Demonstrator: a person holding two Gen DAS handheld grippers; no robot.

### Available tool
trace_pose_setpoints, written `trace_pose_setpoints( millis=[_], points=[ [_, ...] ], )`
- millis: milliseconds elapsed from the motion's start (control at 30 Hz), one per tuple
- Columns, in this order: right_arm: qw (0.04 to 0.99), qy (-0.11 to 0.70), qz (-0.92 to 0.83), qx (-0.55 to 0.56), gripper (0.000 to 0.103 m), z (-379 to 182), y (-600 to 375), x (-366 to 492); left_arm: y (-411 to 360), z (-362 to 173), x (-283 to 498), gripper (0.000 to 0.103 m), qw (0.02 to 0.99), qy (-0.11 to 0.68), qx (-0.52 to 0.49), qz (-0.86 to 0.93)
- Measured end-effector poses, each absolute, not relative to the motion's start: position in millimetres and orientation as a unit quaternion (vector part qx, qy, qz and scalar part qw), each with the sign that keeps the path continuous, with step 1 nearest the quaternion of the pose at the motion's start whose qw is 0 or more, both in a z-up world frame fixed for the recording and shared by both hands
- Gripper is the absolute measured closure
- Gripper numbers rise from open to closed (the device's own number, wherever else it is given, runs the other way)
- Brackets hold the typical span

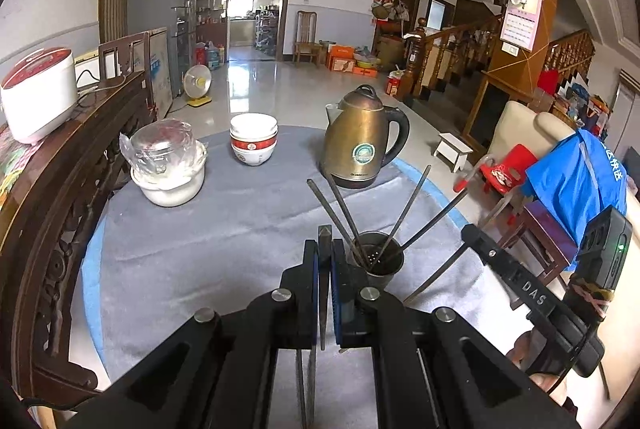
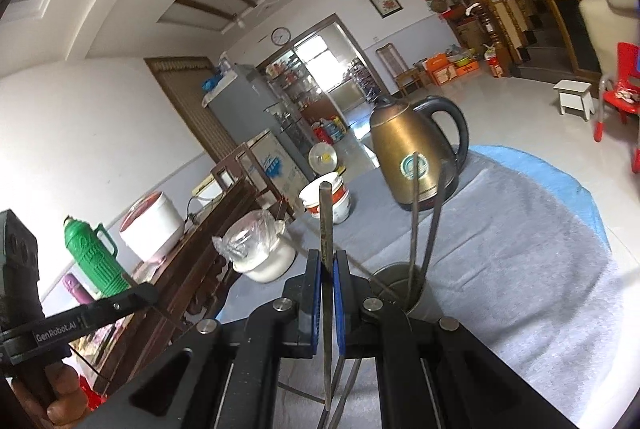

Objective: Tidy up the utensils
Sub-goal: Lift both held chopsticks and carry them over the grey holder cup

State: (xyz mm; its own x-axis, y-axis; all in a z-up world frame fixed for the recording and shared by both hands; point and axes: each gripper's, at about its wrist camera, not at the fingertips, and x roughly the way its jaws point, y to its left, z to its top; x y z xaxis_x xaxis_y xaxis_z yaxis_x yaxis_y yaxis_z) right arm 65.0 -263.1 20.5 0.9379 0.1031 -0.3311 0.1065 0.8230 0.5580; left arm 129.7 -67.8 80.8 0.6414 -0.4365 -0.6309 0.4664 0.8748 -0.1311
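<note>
The utensils are thin, dark metal chopsticks with squared ends. In the left wrist view 4 of them fan out of a small dark metal cup just right of centre, low in the frame; holes show in the cup's bottom.

The left gripper is clamped tight on 1 chopstick, which stands upright between the blue pads with its squared tip just above them. The right gripper pinches another chopstick the same way — upright at the centre of its own view, tip in front of the stacked bowls. There the cup sits just right of the jaws.

Across the grey cloth: a white pot holding a plastic-wrapped glass jar at left, the bowls at centre, a brass-coloured kettle right of centre.

A hand grips the left tool's handle at the lower left of the right wrist view.
</note>
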Motion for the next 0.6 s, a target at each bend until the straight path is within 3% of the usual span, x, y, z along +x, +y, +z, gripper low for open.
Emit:
trace_pose_setpoints(
  millis=[600],
  points=[
    [0.939, 0.113, -0.059, 0.319, 0.097, 46.0, -306.3, 59.8, -103.0, 112.7, 142.9, 0.097, 0.918, 0.298, 0.012, -0.261]
  ],
)
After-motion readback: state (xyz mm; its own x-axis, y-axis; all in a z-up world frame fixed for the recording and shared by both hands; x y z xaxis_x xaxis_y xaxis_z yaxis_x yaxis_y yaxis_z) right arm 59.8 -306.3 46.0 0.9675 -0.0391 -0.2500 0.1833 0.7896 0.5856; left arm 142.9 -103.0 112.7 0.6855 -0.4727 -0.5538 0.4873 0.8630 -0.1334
